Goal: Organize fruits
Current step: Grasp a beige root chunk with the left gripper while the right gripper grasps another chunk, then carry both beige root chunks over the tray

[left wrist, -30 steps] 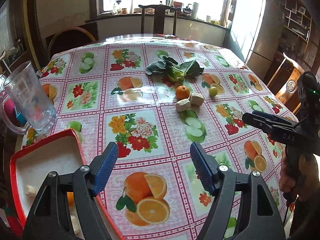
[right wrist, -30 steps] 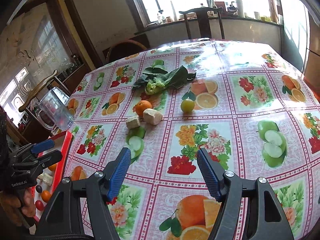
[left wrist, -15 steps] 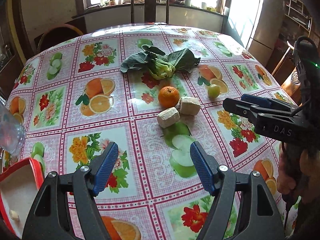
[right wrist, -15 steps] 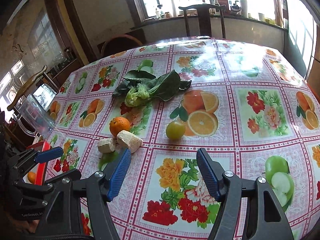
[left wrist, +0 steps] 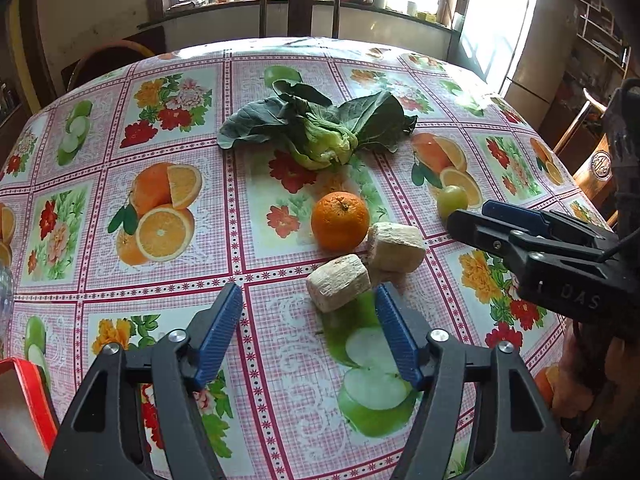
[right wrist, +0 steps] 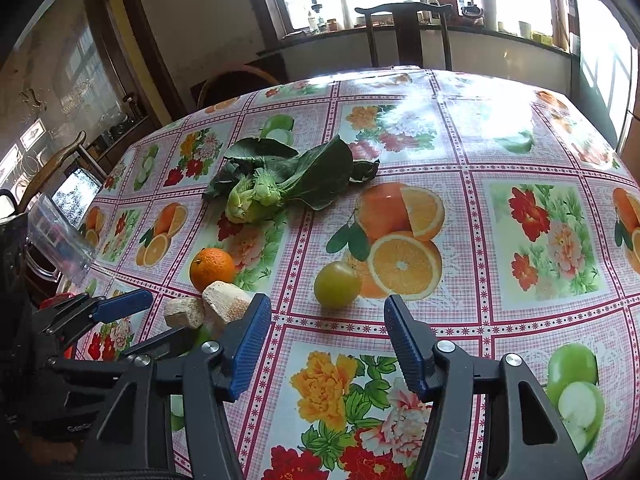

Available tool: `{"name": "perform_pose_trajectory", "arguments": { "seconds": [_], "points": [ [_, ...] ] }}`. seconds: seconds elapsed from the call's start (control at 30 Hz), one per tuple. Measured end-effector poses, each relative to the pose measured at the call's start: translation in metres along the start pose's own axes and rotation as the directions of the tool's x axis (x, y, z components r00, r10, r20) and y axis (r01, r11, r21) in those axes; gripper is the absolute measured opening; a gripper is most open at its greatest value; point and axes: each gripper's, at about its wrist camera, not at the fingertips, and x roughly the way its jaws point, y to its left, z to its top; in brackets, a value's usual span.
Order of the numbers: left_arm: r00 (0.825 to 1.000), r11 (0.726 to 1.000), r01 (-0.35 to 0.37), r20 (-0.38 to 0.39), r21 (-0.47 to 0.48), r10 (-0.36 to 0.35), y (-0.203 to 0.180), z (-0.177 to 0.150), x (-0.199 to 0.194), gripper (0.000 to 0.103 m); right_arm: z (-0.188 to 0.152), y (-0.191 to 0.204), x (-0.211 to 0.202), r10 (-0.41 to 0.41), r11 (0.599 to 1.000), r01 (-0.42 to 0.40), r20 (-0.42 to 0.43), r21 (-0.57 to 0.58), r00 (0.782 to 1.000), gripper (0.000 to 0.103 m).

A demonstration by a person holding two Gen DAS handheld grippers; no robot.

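Note:
An orange (left wrist: 340,220) lies mid-table beside two pale cut chunks (left wrist: 338,288) (left wrist: 396,246). A small green fruit (left wrist: 452,201) lies to their right; it also shows in the right wrist view (right wrist: 337,284). My left gripper (left wrist: 310,334) is open and empty, just short of the nearer chunk. My right gripper (right wrist: 324,342) is open and empty, just short of the green fruit. The orange (right wrist: 212,269) and chunks (right wrist: 184,312) lie to its left. A red tray (left wrist: 24,404) shows at the lower left.
A leafy green vegetable (left wrist: 316,130) lies behind the orange. The table (left wrist: 180,280) has a fruit-print cloth. A clear jug (right wrist: 60,236) stands at the left edge. A wooden chair (left wrist: 300,8) stands at the far side.
Both grippers have moved forward over the table, the left toward the pale chunks, the right toward the green fruit. The tray has slid almost out of the left view.

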Motion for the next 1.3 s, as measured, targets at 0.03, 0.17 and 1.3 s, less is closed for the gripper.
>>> {"name": "perform_pose_trajectory", "arguments": {
  "seconds": [0.03,0.17,1.3],
  "points": [
    [1.0,1.0,-0.013,0.024,0.012,0.012,-0.001,0.0,-0.001,0.054,-0.001,0.0,-0.002,0.007,1.0,-0.007,0.001,0.0,1.0,0.06],
    [1.0,1.0,0.019,0.014,0.0,-0.019,0.004,0.002,-0.002,0.03,-0.006,0.008,-0.006,0.07,0.997,-0.07,-0.005,-0.014,0.998,0.06],
    [0.996,0.994,0.04,0.08,-0.105,-0.032,0.061,-0.061,-0.112,0.03,-0.041,0.119,-0.052,0.167,0.975,-0.168,-0.015,-0.143,0.986,0.035]
  ]
}}
